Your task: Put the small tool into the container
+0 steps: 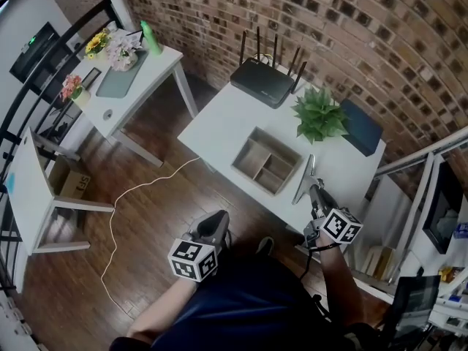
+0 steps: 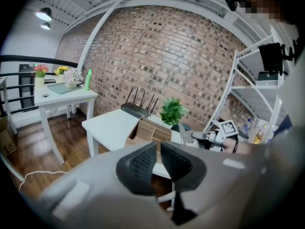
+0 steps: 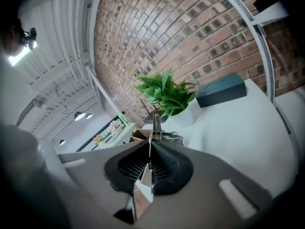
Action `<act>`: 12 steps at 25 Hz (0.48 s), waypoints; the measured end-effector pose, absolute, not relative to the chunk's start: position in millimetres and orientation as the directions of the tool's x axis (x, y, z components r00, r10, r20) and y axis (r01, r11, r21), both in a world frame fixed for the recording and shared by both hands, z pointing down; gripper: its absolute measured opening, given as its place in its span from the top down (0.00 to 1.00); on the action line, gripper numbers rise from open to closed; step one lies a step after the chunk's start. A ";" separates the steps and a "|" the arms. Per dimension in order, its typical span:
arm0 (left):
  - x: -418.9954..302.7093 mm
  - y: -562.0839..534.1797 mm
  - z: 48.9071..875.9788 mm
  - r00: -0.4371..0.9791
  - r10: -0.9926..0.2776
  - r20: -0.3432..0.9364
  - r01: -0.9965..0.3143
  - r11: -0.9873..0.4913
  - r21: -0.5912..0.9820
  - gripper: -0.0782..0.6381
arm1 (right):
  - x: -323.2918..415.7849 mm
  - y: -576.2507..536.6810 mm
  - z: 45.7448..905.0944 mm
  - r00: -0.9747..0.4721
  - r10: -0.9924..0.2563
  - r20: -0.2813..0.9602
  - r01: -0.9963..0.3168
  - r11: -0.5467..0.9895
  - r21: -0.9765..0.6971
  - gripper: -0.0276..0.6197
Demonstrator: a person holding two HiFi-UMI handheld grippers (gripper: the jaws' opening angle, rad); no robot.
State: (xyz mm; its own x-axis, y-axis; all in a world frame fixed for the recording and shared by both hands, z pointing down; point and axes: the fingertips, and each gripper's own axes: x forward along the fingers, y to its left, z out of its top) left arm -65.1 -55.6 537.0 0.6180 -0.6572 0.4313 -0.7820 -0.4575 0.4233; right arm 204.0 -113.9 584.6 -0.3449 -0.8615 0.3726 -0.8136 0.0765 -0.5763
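Right gripper [image 1: 316, 193] is clamped on the small tool [image 1: 304, 180], held just right of the container [image 1: 254, 158]; placing it inside remains outstanding.

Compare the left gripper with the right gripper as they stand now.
The right gripper is clamped on the thin metal tool; the left gripper holds nothing, jaws slightly apart. The right gripper is over the edge of the white table; the left gripper is over the wooden floor. Both point toward the wooden container.
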 end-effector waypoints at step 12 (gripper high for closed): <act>-72.0 -55.3 537.3 0.615 -0.663 0.427 -0.783 -0.450 0.428 0.86 | 179.3 -136.4 536.6 -0.338 -0.899 0.280 -0.877 0.192 -0.441 0.93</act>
